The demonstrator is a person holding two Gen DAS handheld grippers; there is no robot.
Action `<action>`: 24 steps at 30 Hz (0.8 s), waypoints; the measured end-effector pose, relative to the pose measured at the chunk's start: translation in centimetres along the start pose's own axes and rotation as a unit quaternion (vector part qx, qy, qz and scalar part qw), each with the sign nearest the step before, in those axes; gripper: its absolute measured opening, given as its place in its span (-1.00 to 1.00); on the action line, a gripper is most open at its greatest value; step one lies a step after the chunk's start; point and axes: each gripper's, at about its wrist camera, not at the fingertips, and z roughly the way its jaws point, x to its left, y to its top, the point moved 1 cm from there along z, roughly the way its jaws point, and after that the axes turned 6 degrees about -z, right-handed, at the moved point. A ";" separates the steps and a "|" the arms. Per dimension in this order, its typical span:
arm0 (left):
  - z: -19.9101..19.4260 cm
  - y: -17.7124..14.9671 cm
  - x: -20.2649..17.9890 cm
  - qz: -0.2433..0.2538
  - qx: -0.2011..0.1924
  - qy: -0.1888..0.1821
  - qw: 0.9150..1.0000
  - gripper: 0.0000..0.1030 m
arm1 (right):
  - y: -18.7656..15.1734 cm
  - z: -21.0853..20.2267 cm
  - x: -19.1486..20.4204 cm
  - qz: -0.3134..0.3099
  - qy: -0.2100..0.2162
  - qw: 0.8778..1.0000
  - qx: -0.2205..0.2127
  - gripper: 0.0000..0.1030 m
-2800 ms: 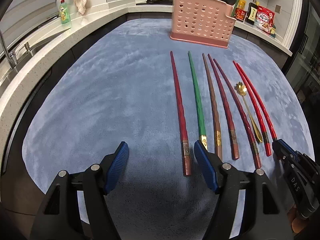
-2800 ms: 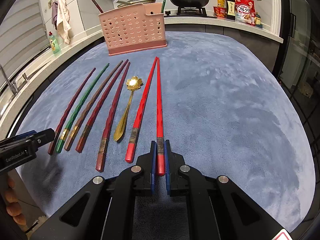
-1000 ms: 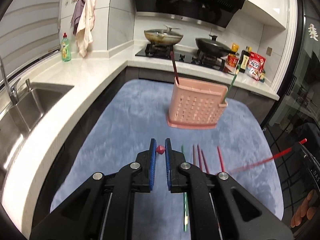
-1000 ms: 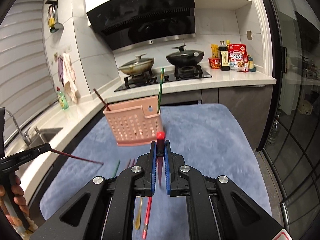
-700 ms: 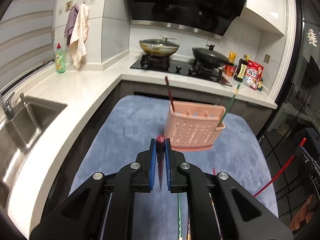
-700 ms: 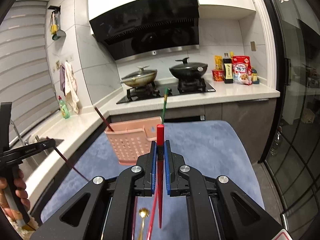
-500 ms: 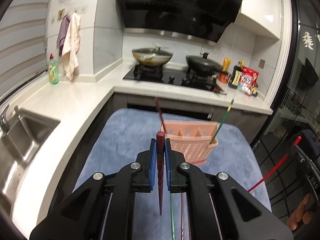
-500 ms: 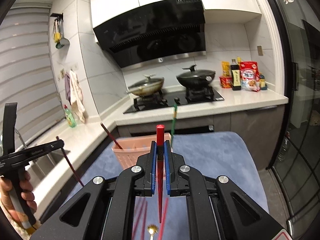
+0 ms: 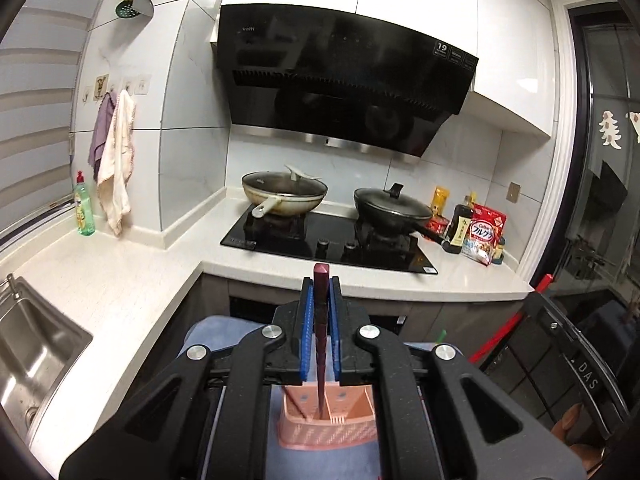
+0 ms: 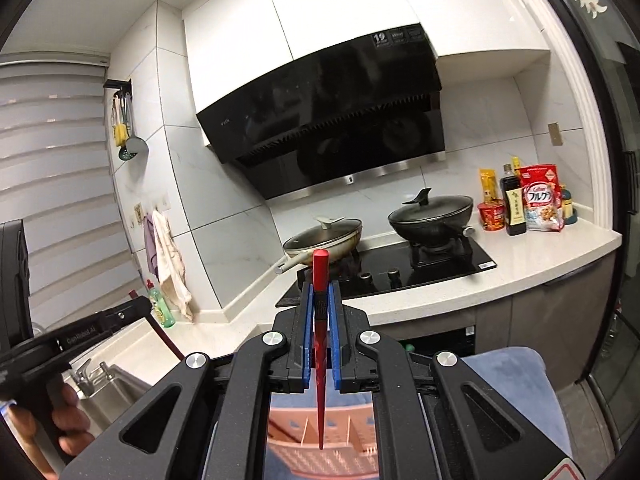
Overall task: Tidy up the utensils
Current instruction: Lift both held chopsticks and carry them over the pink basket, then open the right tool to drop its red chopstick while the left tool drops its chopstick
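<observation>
My left gripper (image 9: 320, 292) is shut on a dark red chopstick (image 9: 321, 344), which hangs nearly upright with its tip just inside the pink perforated utensil basket (image 9: 352, 412) below. My right gripper (image 10: 320, 292) is shut on a bright red chopstick (image 10: 320, 360); it points down too, and its tip hovers over the basket's (image 10: 348, 460) divided compartments. The basket holds another dark chopstick (image 9: 294, 404), and a green tip (image 9: 440, 336) shows beside it. Each wrist view catches the other gripper at its edge: the right gripper (image 9: 560, 340) and the left gripper (image 10: 100, 328). The utensils on the mat are hidden.
The basket stands on a blue mat (image 10: 508, 372). Behind it a white counter carries a black hob (image 9: 328, 240) with two lidded pans. A steel sink (image 9: 28, 352) lies at the left, dish soap (image 9: 84, 212) by the window, and bottles and packets (image 10: 532, 204) at the right.
Both grippers lifted their chopsticks off the mat and rose towards the basket. The chopsticks swung from level to hanging upright, and the basket slid from ahead to beneath the fingers.
</observation>
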 end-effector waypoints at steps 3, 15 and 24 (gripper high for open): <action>2.3 -0.2 0.5 -0.009 0.009 0.003 1.000 -0.86 | -0.5 2.6 -0.3 0.007 0.003 1.000 0.011 -0.86; 7.5 -5.0 2.7 -0.018 0.066 0.010 0.998 -0.86 | -7.2 9.2 -1.2 0.018 0.003 0.995 0.097 -0.85; 6.0 -5.8 2.6 -0.006 0.050 0.037 0.998 -0.28 | -5.9 7.0 -1.3 0.018 -0.005 0.997 0.078 -0.46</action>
